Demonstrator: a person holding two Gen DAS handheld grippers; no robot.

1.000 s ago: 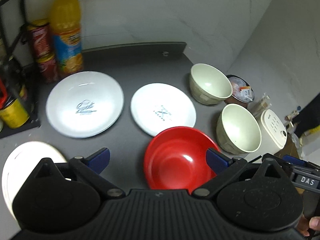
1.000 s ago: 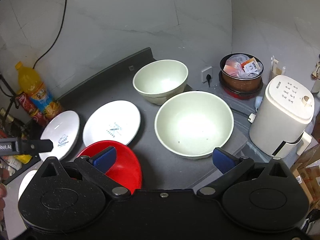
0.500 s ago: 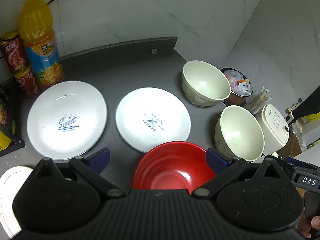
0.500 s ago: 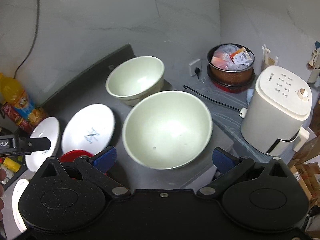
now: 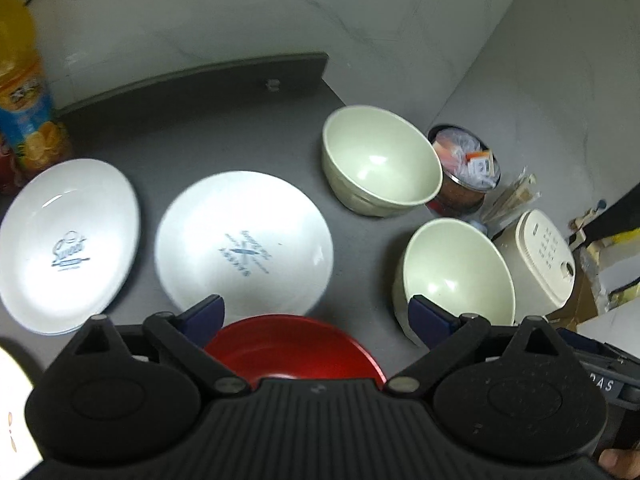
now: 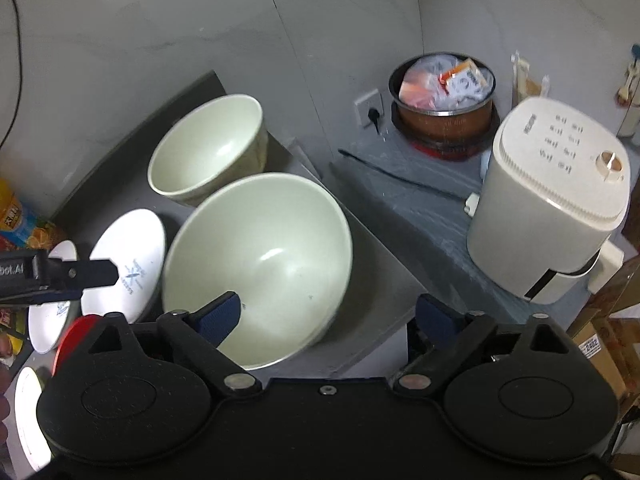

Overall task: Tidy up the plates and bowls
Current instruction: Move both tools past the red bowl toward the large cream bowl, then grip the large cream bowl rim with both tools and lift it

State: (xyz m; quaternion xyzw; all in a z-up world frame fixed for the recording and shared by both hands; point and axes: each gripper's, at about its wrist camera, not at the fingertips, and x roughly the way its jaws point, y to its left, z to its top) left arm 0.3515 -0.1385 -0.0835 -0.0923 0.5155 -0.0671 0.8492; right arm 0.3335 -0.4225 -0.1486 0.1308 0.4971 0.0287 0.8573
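On the dark counter lie two white plates, a red bowl and two cream bowls. My left gripper is open above the red bowl's far rim. My right gripper is open over the near cream bowl, its left finger inside the rim, its right finger outside. The far cream bowl stands behind. The left gripper's finger shows in the right wrist view.
An orange juice bottle and cans stand at the back left. A third white plate lies at the near left. A pot of packets, a white rice cooker and a cable lie on a lower ledge to the right.
Both grippers have moved forward and right. The near cream bowl now sits under my right gripper's left finger. The red bowl has slid lower in the left wrist view.
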